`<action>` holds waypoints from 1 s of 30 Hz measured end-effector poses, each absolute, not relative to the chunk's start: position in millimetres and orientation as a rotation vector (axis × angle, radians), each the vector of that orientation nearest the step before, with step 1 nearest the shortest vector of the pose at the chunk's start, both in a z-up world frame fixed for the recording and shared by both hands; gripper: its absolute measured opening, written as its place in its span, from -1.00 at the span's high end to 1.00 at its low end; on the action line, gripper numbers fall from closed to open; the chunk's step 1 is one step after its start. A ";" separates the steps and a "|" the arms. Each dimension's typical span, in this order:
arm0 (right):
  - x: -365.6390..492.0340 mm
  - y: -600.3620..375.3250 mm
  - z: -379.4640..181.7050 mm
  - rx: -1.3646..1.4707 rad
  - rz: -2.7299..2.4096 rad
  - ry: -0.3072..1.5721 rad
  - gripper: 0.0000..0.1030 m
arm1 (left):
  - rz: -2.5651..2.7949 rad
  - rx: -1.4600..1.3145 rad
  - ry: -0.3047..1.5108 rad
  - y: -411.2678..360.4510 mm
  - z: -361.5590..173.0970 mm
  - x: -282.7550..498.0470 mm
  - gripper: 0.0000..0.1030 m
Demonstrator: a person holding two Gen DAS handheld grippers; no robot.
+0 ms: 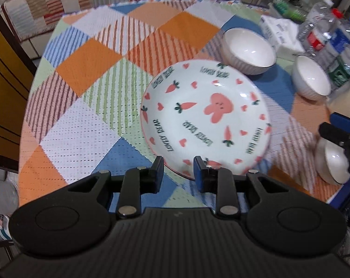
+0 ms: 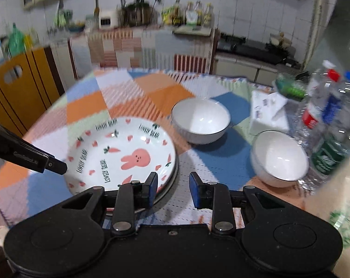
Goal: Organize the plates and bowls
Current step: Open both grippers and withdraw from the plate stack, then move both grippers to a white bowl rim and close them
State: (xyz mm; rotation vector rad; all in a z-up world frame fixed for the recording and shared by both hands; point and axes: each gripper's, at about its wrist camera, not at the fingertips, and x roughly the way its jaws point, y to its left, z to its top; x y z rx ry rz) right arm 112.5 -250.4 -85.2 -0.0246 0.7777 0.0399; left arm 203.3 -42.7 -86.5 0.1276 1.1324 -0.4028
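Observation:
A white plate with pink rabbit and carrot prints (image 1: 206, 118) lies on the checked tablecloth; in the right wrist view it (image 2: 121, 155) rests on a darker plate whose rim (image 2: 172, 180) shows beneath. My left gripper (image 1: 178, 170) is open at the plate's near rim, touching nothing. My right gripper (image 2: 172, 185) is open just right of the plates' edge, empty. Two white bowls stand behind: one (image 2: 200, 120) in the middle, one (image 2: 279, 157) at the right. A third white bowl (image 1: 332, 164) shows at the right in the left wrist view.
Plastic bottles (image 2: 325, 120) and a tissue pack (image 2: 267, 111) crowd the table's right side. A yellow chair back (image 2: 19, 88) stands left of the table (image 2: 151, 92). A kitchen counter with jars is behind.

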 end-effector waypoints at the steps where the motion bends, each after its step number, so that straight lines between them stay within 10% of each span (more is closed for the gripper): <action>1: 102.8 -256.0 -79.1 -0.015 0.042 0.766 0.33 | -0.412 0.142 1.114 -45.6 -79.3 196.2 0.48; 14: 15.8 -299.6 -69.9 -0.066 -0.005 0.792 0.12 | -0.521 0.303 0.979 -100.9 -53.7 124.7 0.45; 20: -6.8 -319.2 -93.7 -0.070 -0.025 0.805 -0.29 | -0.595 0.320 0.995 -123.9 -66.2 108.9 0.42; 30: -7.6 -343.0 -147.5 -0.051 -0.031 0.900 -0.56 | -0.692 0.255 1.015 -174.7 -88.7 117.3 0.07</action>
